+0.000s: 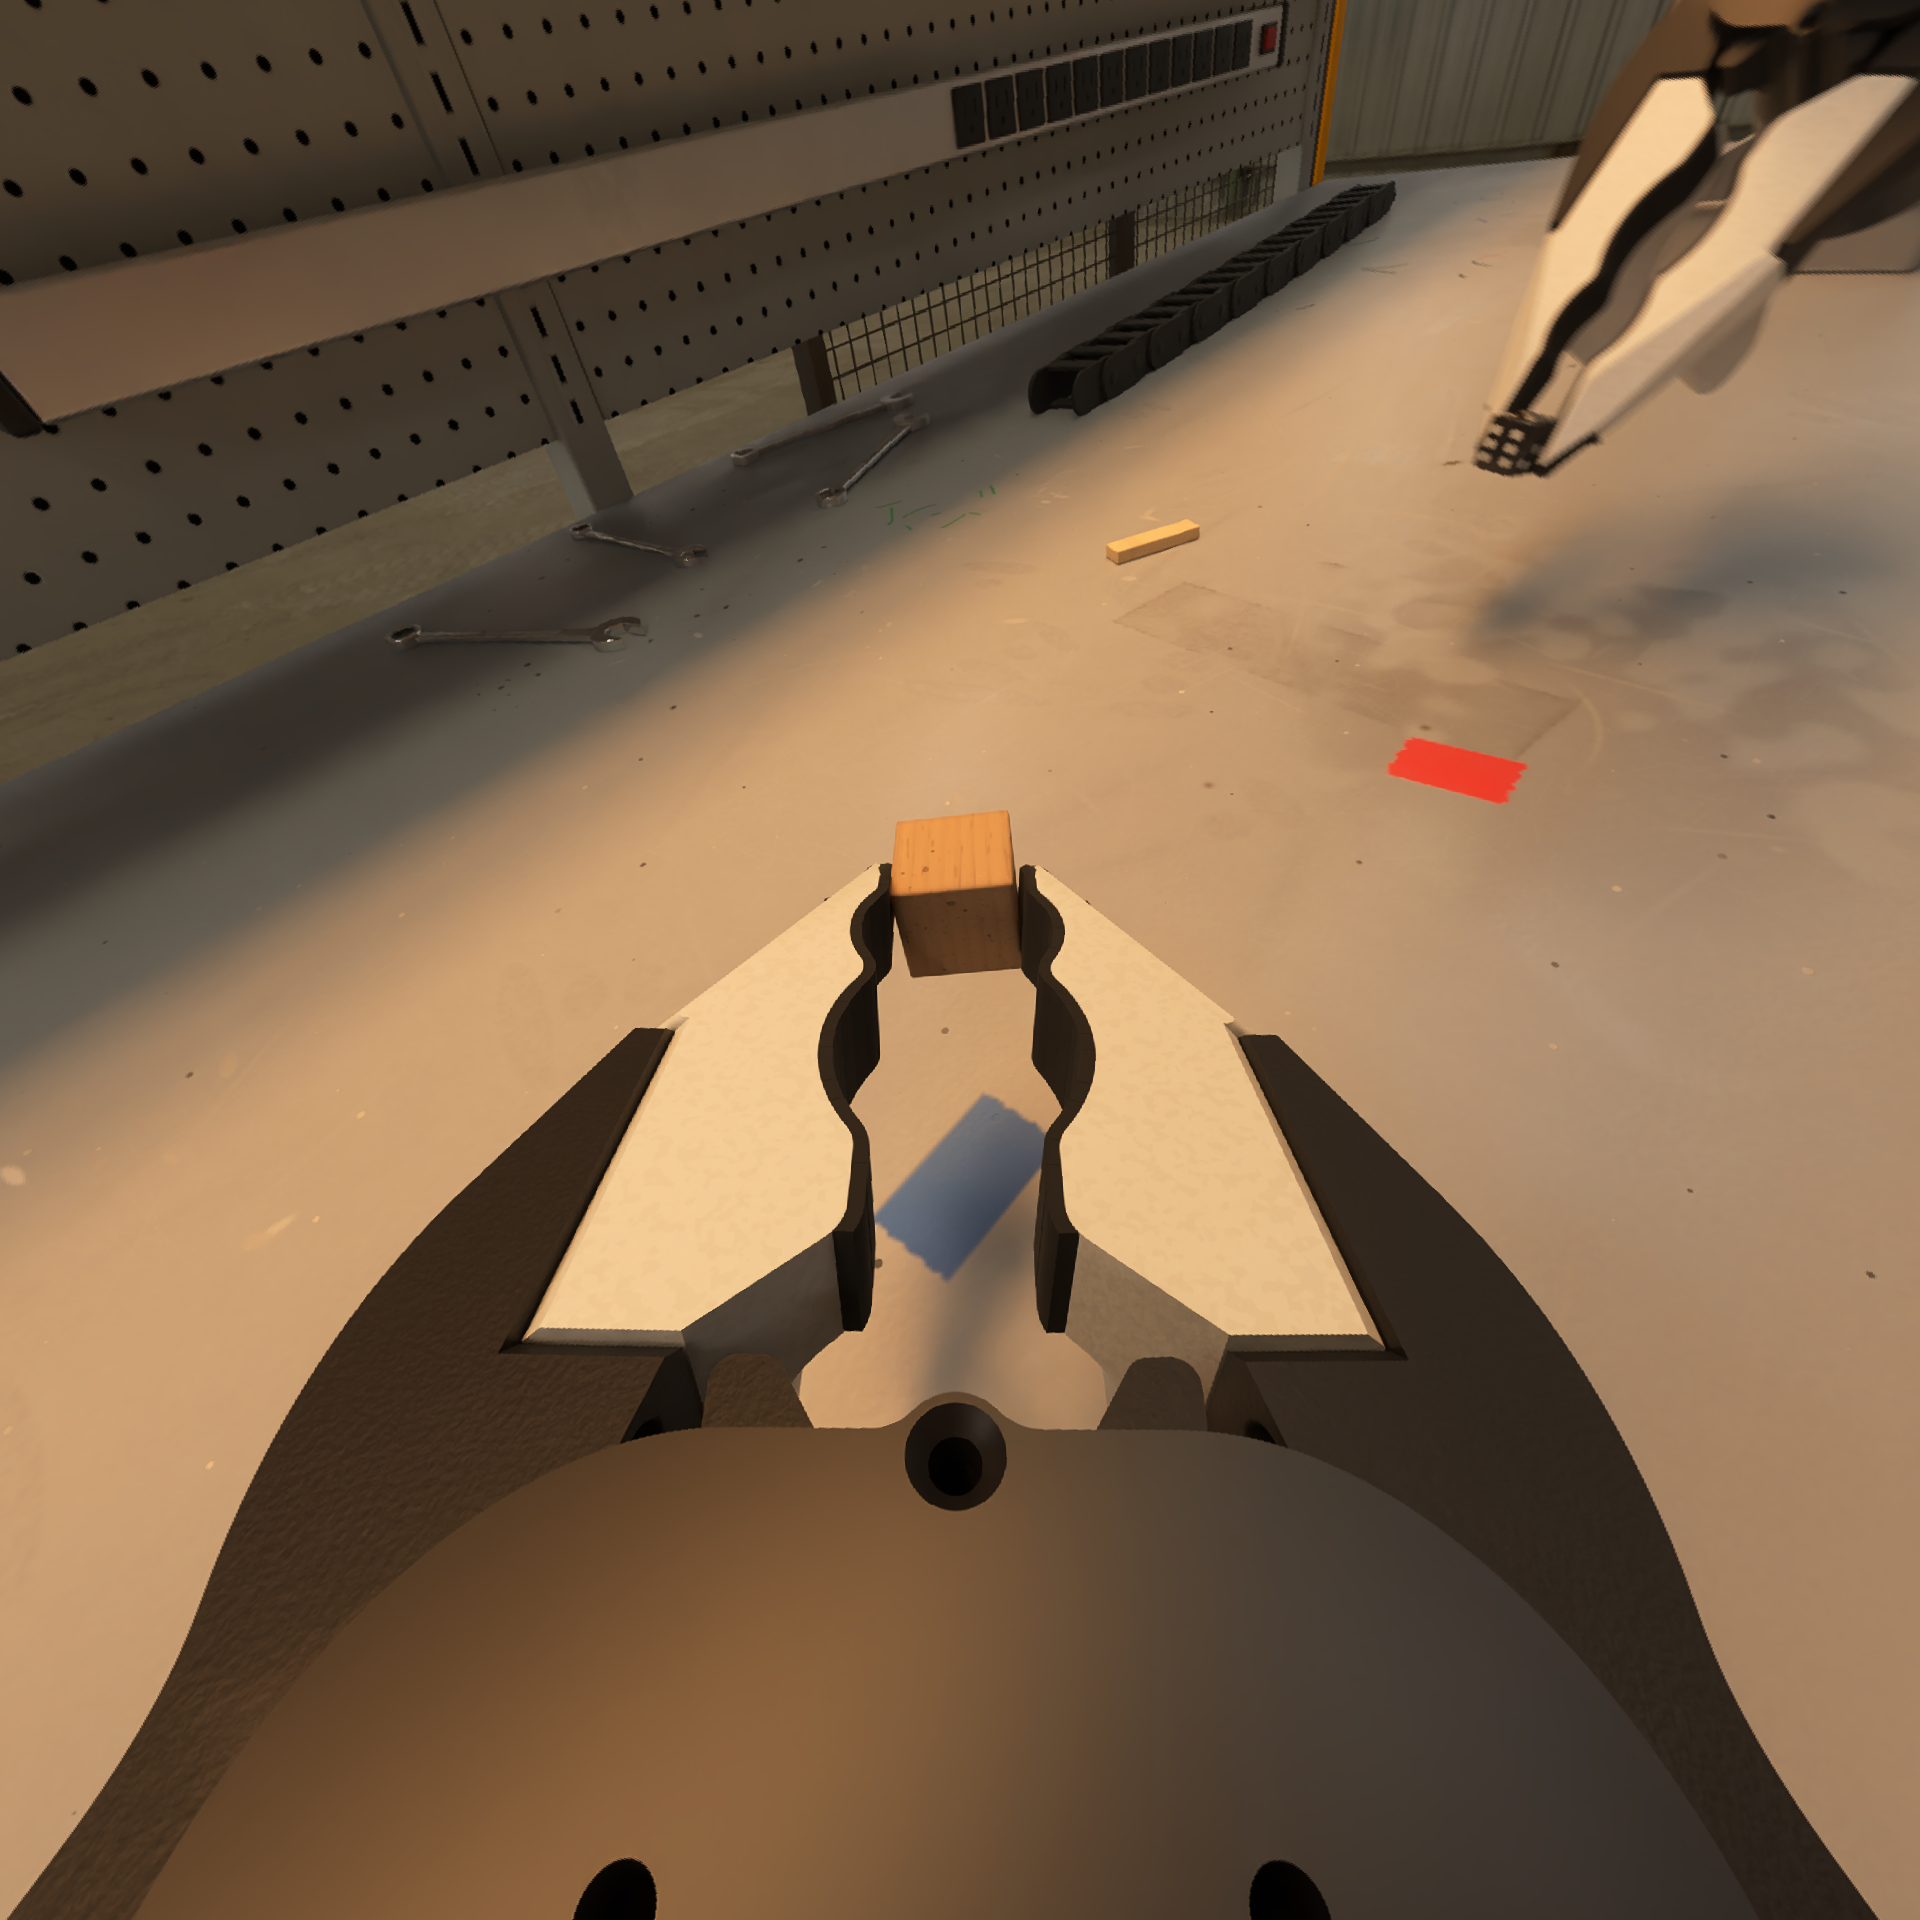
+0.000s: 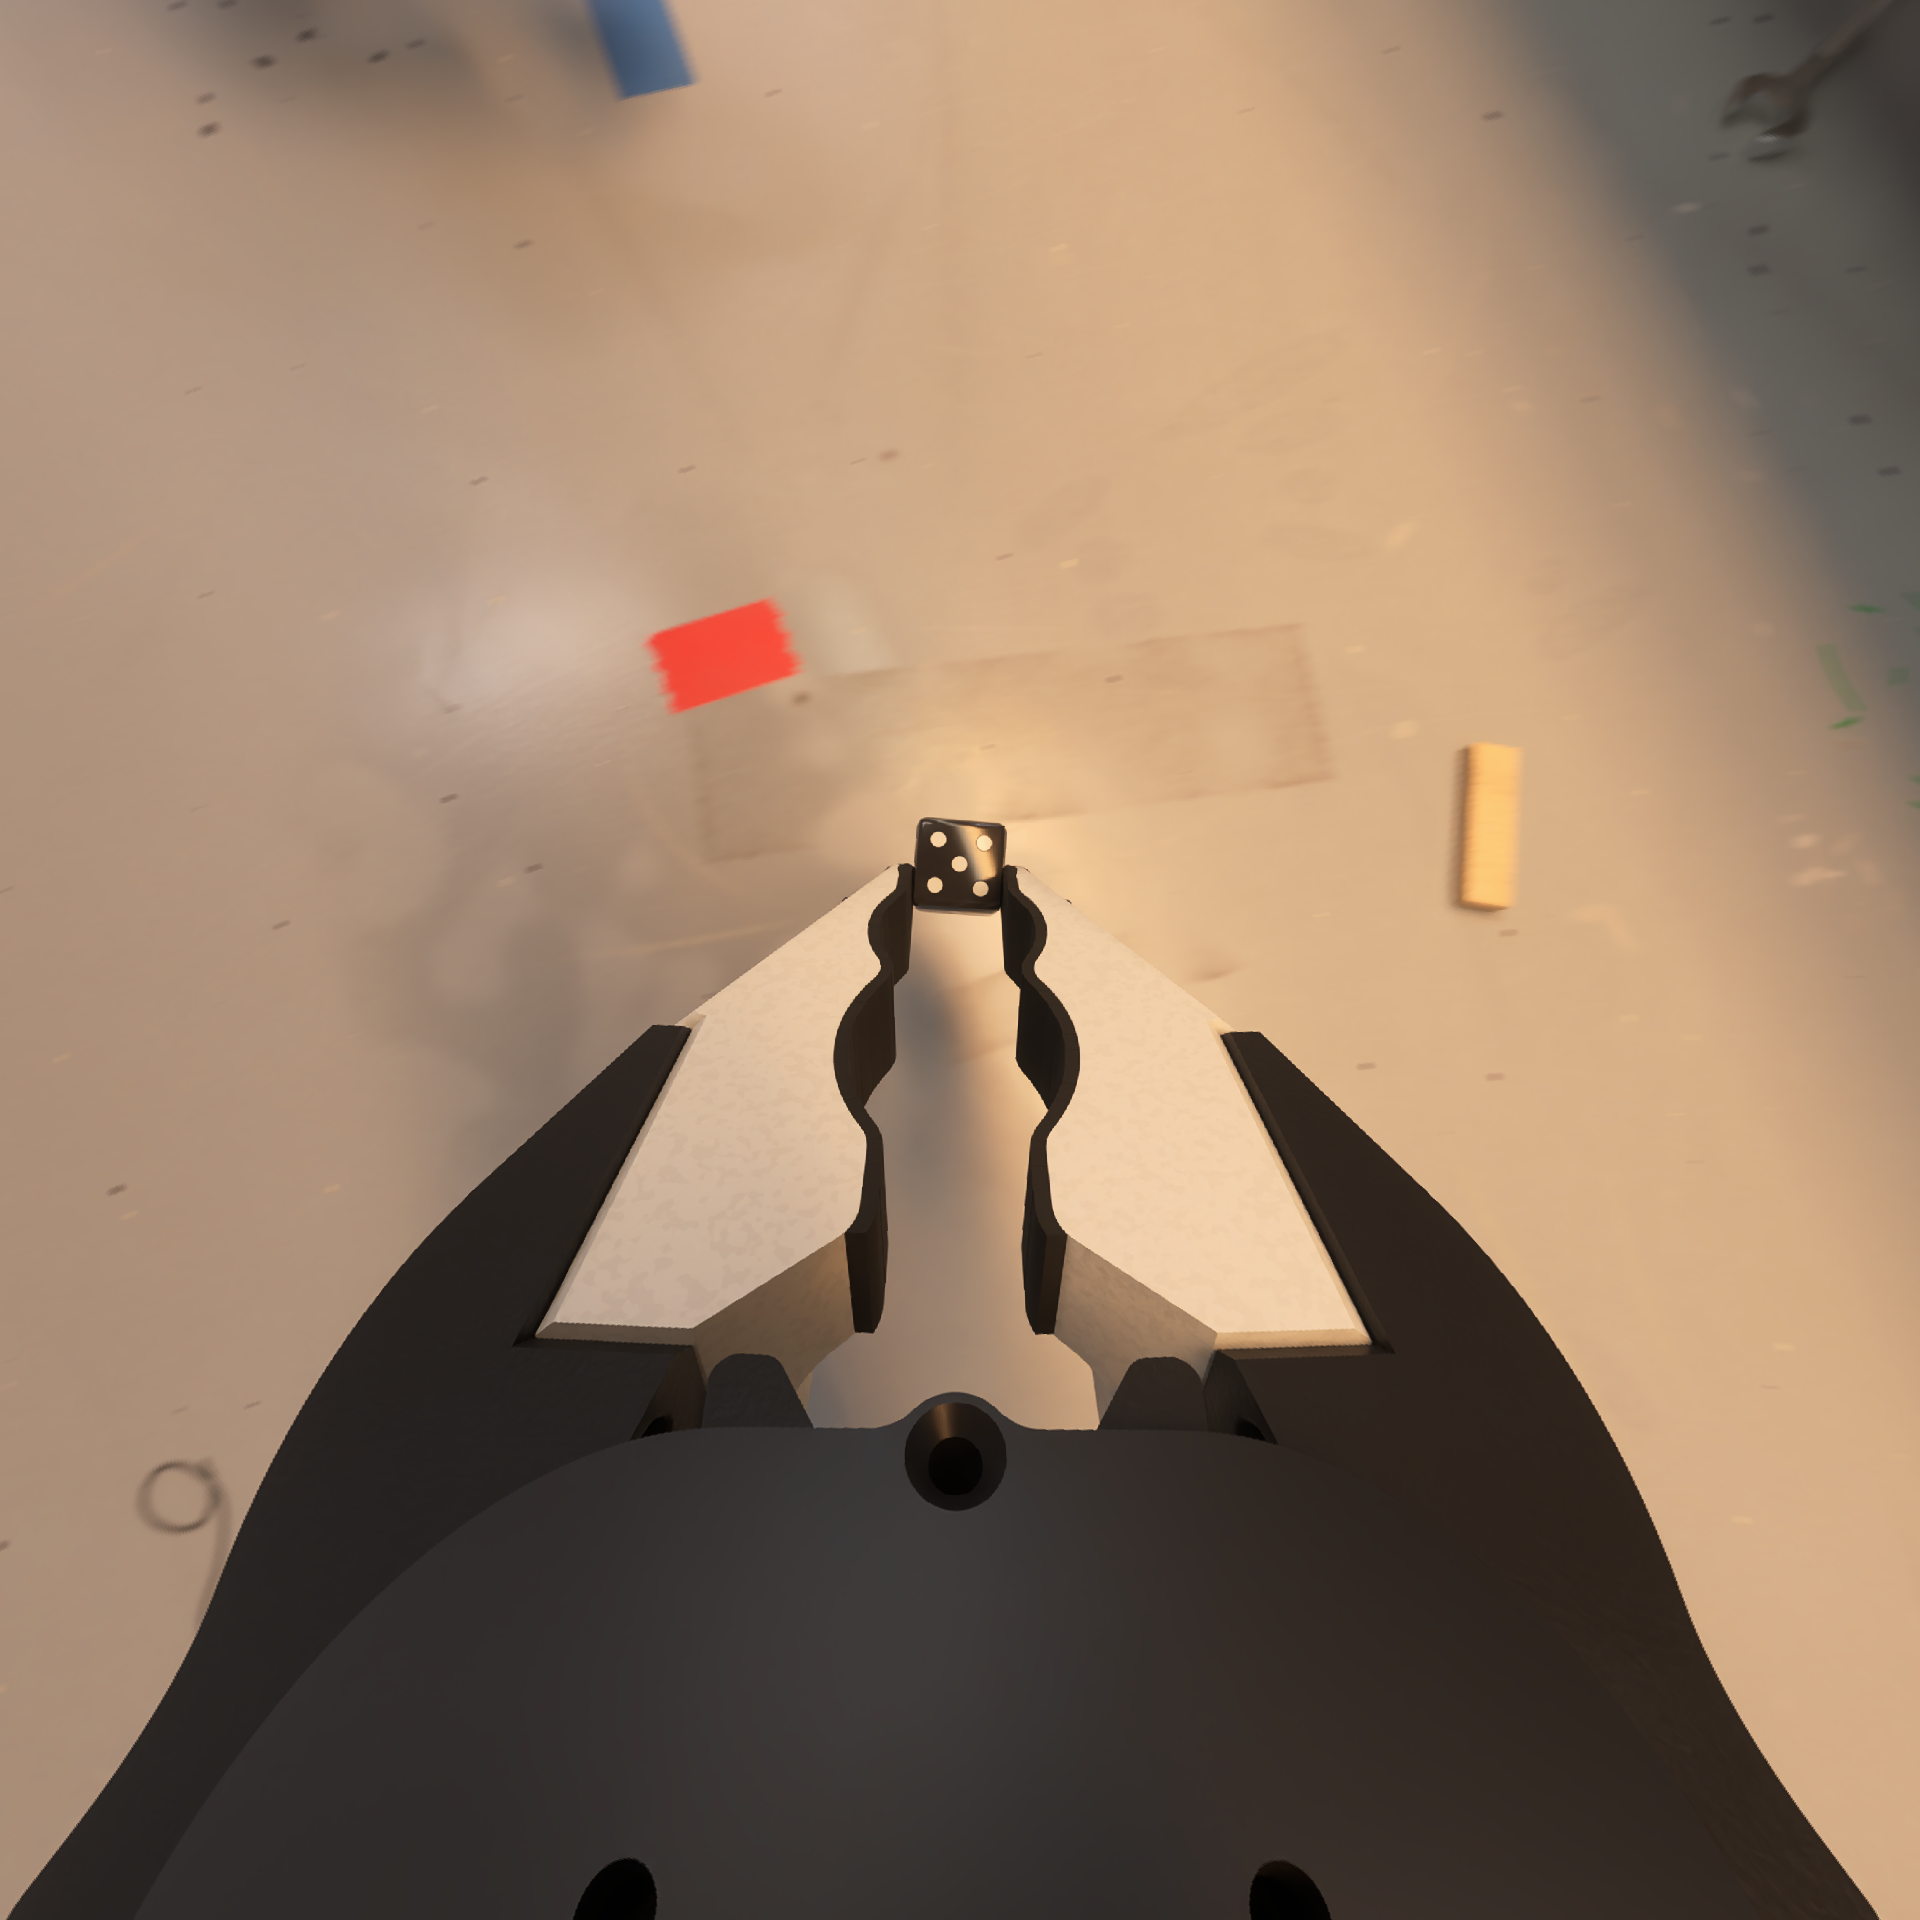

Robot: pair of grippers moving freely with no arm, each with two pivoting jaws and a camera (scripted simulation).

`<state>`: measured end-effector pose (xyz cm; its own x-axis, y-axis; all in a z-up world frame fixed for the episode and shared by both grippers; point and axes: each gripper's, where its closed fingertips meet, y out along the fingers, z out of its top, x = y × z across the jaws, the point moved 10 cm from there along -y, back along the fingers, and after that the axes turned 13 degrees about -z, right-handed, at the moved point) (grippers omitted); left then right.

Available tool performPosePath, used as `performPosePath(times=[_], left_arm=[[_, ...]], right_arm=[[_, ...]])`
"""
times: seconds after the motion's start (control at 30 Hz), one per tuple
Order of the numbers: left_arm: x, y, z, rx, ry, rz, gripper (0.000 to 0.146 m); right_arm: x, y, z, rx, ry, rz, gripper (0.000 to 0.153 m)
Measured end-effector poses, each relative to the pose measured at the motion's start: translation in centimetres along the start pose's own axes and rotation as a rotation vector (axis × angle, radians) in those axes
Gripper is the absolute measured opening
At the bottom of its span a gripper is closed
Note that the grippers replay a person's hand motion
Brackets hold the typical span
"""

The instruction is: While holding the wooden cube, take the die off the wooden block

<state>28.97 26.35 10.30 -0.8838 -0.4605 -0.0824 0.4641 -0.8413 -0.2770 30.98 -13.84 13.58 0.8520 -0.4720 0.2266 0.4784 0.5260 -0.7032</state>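
Note:
My left gripper is shut on a wooden cube and holds it above the table. My right gripper is shut on a black die with white pips and holds it in the air. The right gripper with the die also shows high at the upper right of the left wrist view. A flat pale wooden block lies on the table with nothing on it; it also shows in the right wrist view, off to the right of the die.
A red tape patch and a blue tape patch mark the table. Several wrenches lie along the pegboard wall. A black cable chain lies at the back.

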Motion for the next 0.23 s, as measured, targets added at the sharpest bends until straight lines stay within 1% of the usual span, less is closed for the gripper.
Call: performPosePath(times=[0.13, 0.23], left_arm=[[0.4, 0.0, 0.1, -0.004, 0.023, -0.004, 0.024], [0.7, 0.1, 0.2, -0.009, 0.04, -0.004, 0.024]], right_arm=[[-4.1, -0.4, -1.8, -0.028, -0.01, 0.034, 0.016], [-5.8, -0.2, -3.2, -0.059, -0.008, 0.039, 0.016]])
